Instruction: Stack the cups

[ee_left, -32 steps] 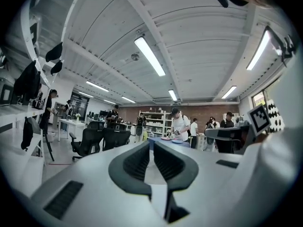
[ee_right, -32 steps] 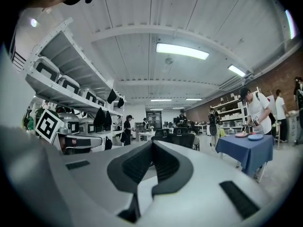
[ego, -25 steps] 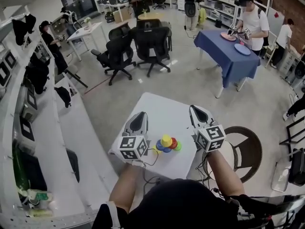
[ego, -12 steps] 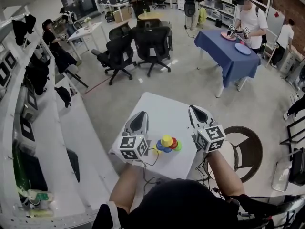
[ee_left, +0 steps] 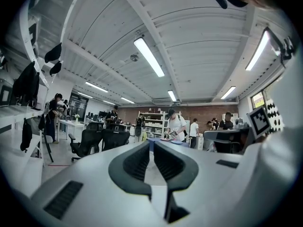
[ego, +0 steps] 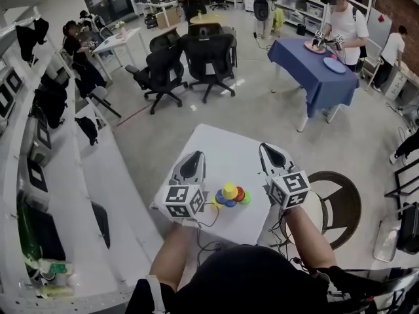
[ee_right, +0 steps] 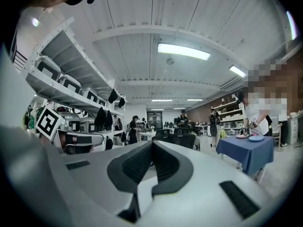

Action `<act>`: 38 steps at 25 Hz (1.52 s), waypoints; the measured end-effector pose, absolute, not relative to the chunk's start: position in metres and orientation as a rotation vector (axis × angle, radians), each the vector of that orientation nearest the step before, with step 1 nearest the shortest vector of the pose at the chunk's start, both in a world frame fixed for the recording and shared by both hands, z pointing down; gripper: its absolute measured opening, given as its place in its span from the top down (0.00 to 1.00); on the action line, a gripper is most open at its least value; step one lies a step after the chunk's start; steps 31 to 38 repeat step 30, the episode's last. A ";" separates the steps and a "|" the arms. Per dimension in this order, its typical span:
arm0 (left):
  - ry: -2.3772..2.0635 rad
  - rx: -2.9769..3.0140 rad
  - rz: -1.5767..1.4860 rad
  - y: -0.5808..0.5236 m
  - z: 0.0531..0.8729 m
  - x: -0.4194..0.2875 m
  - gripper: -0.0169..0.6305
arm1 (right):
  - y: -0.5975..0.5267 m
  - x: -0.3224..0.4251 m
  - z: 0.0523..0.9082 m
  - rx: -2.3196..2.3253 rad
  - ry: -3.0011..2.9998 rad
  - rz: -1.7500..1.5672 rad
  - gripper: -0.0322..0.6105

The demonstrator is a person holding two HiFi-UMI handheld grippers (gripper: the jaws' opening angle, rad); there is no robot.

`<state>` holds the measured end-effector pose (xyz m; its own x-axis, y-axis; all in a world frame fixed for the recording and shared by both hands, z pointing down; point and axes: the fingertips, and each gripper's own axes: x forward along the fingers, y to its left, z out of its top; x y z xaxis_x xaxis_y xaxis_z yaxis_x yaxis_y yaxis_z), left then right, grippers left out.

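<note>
The left tongs [ego: 192,165] and right tongs [ego: 272,157], both pressed together and empty, flank the cups [ego: 230,195] bunched at the counter's [ego: 222,148] six o'clock, fully stacked or not unclear.

cups [ego: 230,195]: yellow, red, blue, green. The green is only a sliver in the head view, might be lime. table [ego: 222,150]: plain white. left gripper [ego: 193,157] and right gripper [ego: 269,149]: pale grey shells, black ribbed pads. cubes [ego: 183,201]: white with black square markers. far table [ego: 308,67]: dark blue cloth, with a pink plate [ego: 313,50] and a light blue plate [ego: 334,66]. office chairs [ego: 209,61]: black. floor [ego: 262,110]: grey.
</note>
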<state>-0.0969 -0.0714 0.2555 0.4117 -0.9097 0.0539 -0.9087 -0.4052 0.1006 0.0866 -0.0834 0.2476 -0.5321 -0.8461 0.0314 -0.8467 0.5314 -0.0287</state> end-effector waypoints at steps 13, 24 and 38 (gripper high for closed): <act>-1.646 2.533 -0.005 -0.071 0.260 -0.103 0.93 | -0.085 0.081 0.251 1.504 -2.743 0.076 0.95; -1.648 2.528 -0.001 -0.075 0.258 -0.101 0.93 | -0.089 0.086 0.251 1.502 -2.746 0.071 0.95; -1.653 2.523 -0.004 -0.078 0.258 -0.100 0.93 | -0.093 0.090 0.253 1.507 -2.747 0.081 0.95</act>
